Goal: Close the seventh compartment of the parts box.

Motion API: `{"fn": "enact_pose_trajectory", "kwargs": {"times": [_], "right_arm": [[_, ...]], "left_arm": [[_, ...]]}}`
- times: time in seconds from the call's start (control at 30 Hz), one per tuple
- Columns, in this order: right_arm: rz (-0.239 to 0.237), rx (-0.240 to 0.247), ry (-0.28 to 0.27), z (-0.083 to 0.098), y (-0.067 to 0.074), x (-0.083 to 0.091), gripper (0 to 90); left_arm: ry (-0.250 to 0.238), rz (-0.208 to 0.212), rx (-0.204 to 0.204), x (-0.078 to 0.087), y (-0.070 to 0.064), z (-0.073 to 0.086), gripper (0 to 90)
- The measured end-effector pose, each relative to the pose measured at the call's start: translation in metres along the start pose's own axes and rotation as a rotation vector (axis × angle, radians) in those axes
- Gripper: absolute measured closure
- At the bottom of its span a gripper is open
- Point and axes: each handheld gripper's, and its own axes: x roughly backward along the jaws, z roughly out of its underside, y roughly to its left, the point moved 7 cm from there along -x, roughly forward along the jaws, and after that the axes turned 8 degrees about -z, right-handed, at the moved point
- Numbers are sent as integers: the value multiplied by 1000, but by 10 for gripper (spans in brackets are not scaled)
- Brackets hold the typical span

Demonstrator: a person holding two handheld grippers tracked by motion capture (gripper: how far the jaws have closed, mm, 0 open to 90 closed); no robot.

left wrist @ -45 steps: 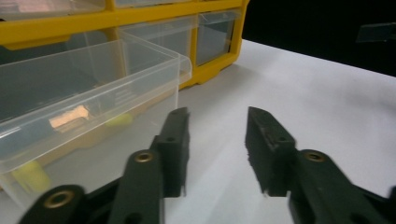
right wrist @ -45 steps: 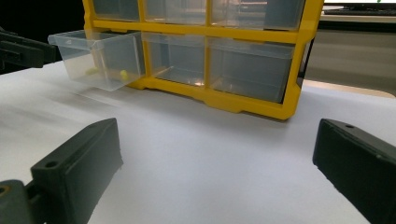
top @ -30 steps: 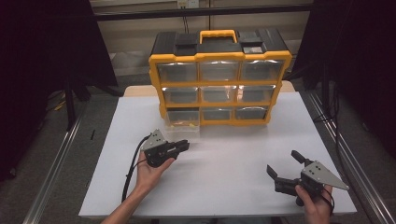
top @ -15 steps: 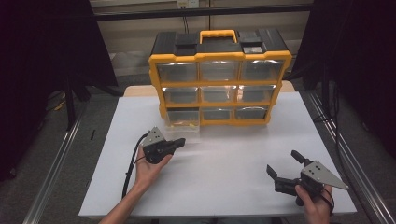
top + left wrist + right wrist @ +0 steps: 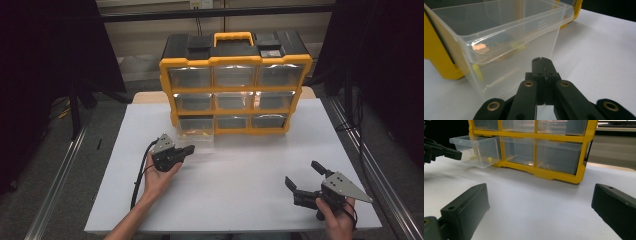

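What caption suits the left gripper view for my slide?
Shut black left gripper faces the pulled-out clear plastic drawer of a yellow organiser.

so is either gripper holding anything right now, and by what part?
Nothing is held. The left gripper is shut on itself just short of the pulled-out clear drawer; the right gripper is open over the table.

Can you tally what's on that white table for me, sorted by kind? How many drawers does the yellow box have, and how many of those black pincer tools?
Yellow drawer cabinet: 1
Clear drawers in it: 9, with the bottom-left drawer pulled out
Black hand-held grippers: 2, the left gripper shut, the right gripper open
Total: 12
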Motion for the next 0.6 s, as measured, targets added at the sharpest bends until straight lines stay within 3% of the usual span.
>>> {"fn": "enact_pose_trajectory", "kwargs": {"times": [0.6], "right_arm": [[1, -1, 0, 0, 0, 0, 9]], "left_arm": [[-4, -48, 7, -6, 10, -7, 900]]}}
